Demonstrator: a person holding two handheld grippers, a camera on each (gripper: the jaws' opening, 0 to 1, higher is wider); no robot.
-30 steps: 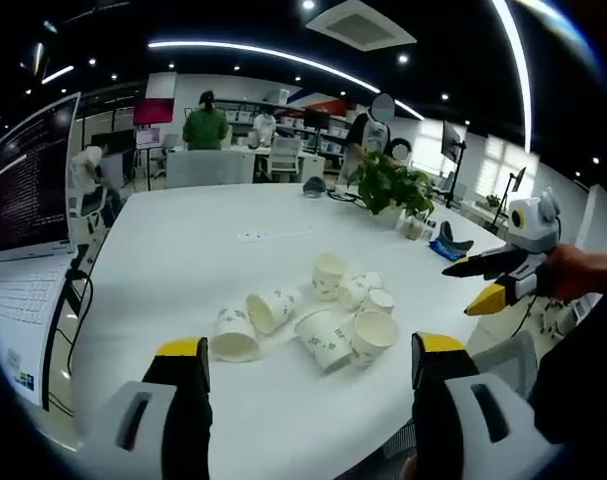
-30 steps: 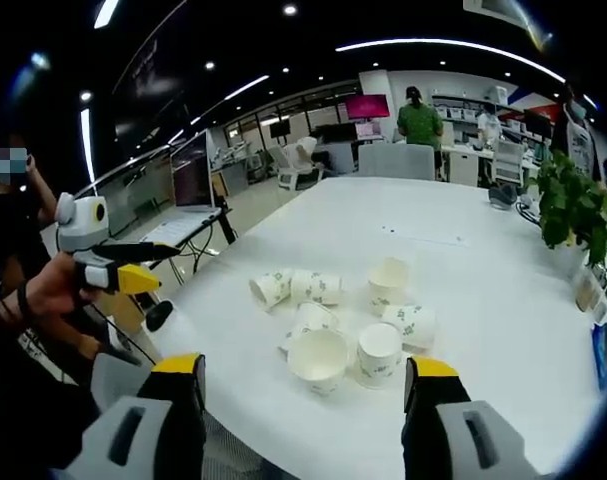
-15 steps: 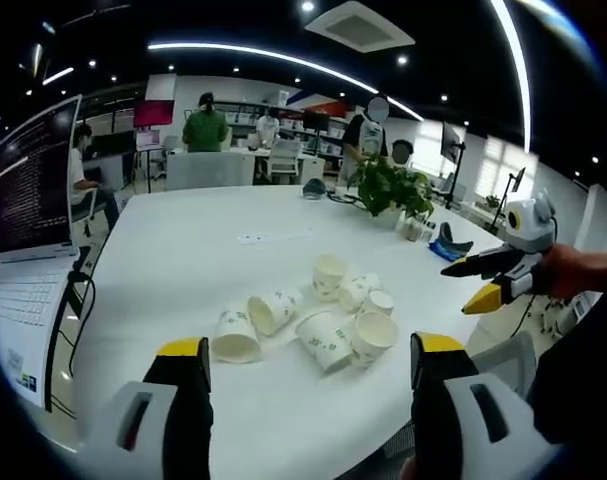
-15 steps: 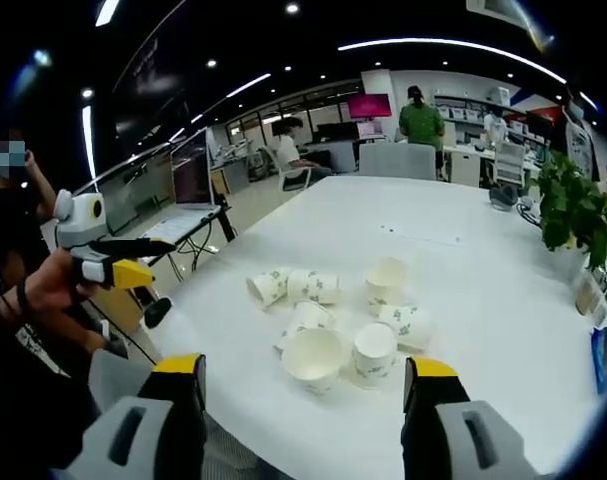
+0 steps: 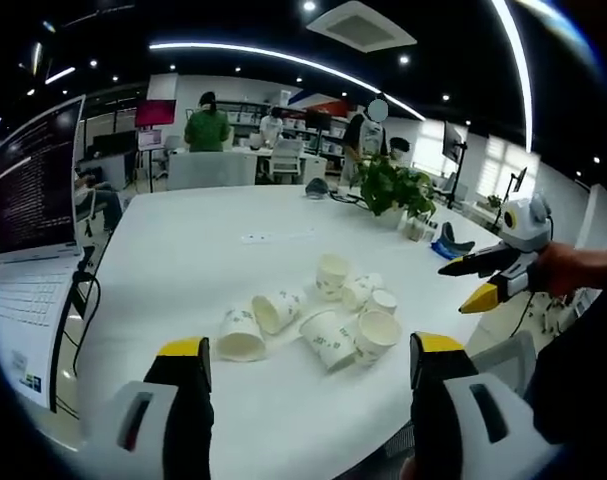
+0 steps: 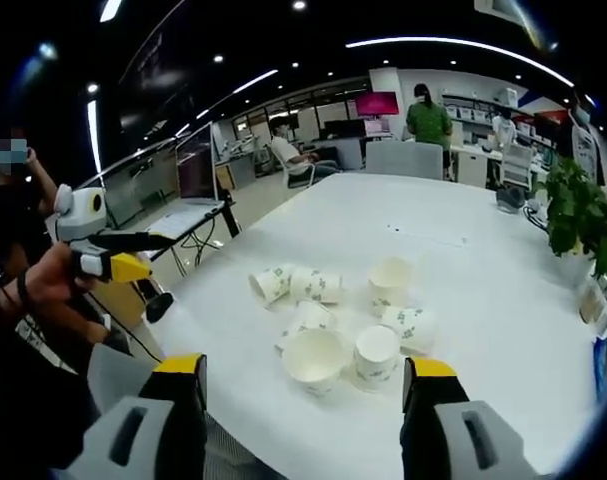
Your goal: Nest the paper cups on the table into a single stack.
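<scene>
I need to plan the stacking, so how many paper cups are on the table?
6 paper cups, clustered on the white table: upright at the back; on their sides, far left, beside it, middle, front, right. Another may be hidden.

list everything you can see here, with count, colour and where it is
paper cups: six, white with green print, clustered on the table's near part; one upright, the rest tipped over
table: one, white
laptop: one, white, open, at the table's left in the left gripper view
plant: one, green, far right of the table
blue object: one, by the plant
people: several, far end of the room
left gripper: yellow-tipped jaws open, empty
right gripper: yellow-tipped jaws open, empty
</scene>
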